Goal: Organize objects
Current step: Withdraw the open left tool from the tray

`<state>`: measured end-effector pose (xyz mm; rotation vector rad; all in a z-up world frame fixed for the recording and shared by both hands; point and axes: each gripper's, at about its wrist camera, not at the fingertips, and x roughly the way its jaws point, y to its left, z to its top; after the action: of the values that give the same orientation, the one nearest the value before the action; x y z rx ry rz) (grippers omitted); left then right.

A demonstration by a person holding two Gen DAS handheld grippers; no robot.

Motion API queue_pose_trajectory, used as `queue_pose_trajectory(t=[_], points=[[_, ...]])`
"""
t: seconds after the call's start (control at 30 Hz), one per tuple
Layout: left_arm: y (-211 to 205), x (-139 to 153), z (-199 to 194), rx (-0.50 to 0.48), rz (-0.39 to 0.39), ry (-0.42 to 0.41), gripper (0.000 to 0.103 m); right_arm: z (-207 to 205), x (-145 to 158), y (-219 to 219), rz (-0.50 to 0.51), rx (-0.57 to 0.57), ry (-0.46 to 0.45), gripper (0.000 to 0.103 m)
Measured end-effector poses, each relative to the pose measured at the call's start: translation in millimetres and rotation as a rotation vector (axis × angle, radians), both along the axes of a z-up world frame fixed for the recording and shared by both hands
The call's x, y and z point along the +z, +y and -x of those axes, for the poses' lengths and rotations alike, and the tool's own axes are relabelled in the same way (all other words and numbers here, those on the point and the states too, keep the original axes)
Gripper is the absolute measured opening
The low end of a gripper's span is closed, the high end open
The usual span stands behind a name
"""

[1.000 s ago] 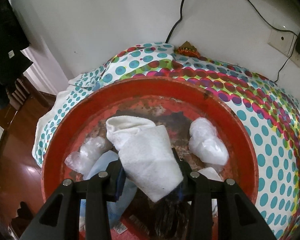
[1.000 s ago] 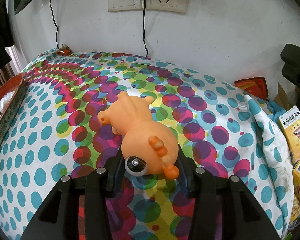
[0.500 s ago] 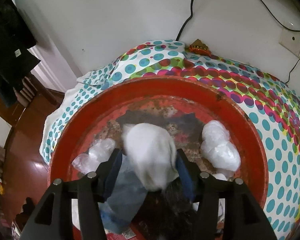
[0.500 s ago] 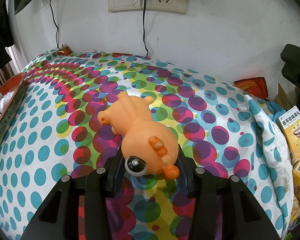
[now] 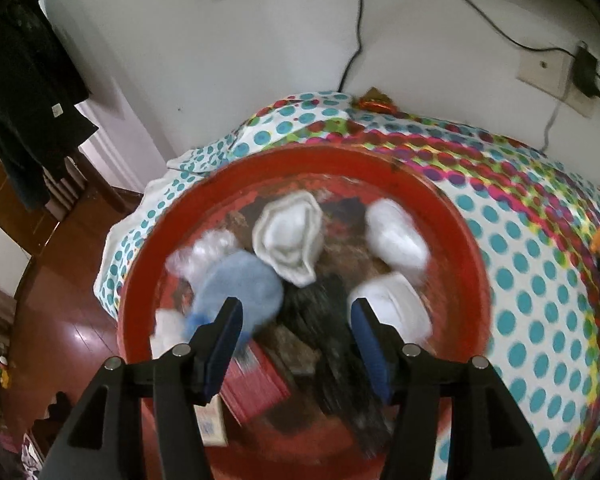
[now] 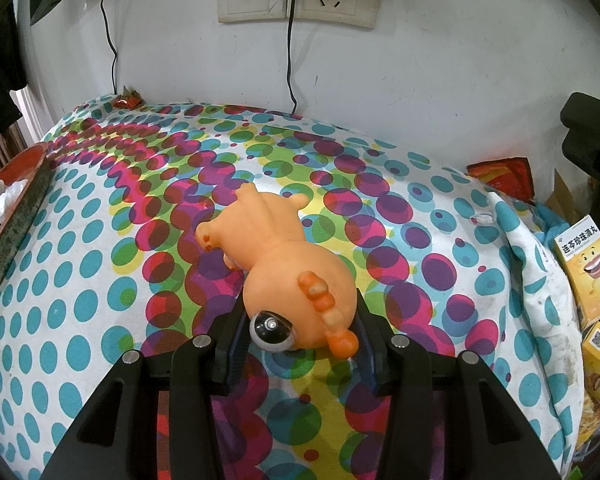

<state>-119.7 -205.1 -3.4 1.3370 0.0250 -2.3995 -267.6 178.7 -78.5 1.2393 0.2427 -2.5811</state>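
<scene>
Two grips: white rolled cloth point(image 5: 290, 236) lies loose mid red basin point(image 5: 466, 248); left gripper point(image 5: 296, 320) fingers have just been opening, spread wide above it, holding nothing. Right gripper point(image 6: 300, 340) fingers clamp orange toy point(image 6: 284, 272) on dotted bedspread point(image 6: 80, 280), well clear of its edges.

Both views bulge like a fisheye, with black corners and walls curving toward the rim. The left wrist view is smeared with motion blur: the contents of the red basin point(image 5: 472, 264) run soft, the white bundles streaky, only the black fingers point(image 5: 220, 344) near 6 o'clock crisp. A bright glare patch sits on the wooden floor point(image 5: 80, 332) at 8 o'clock. The right wrist view is sharp and evenly lit, soft indoor light; the orange toy point(image 6: 284, 272) casts faint shadow, its glossy eye catching a highlight.
</scene>
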Motion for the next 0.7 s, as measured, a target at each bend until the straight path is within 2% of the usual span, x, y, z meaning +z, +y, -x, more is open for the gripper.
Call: queue_pose_trajectory(t=[0.13, 0.37, 0.6, 0.7], points=[[20.0, -5.3, -17.9, -0.032, -0.017, -0.013, 0.058, -0.7, 0.7, -0.4, 0.002, 0.0, -0.001, 0.043], [49.2, -18.1, -39.3, -0.068, 0.005, -0.032, 0.058, -1.0, 0.6, -1.2, 0.0, 0.0, 0.0, 0.043], [64.3, -27.1, -56.7, -0.142, -0.08, -0.045, 0.058, -1.3, 0.4, -1.8, -0.002, 0.0, 0.001, 0.043], [67.3, -30.1, -63.2, -0.166, -0.088, -0.044, 0.058, -1.2, 0.4, -1.8, -0.002, 0.0, 0.001, 0.043]])
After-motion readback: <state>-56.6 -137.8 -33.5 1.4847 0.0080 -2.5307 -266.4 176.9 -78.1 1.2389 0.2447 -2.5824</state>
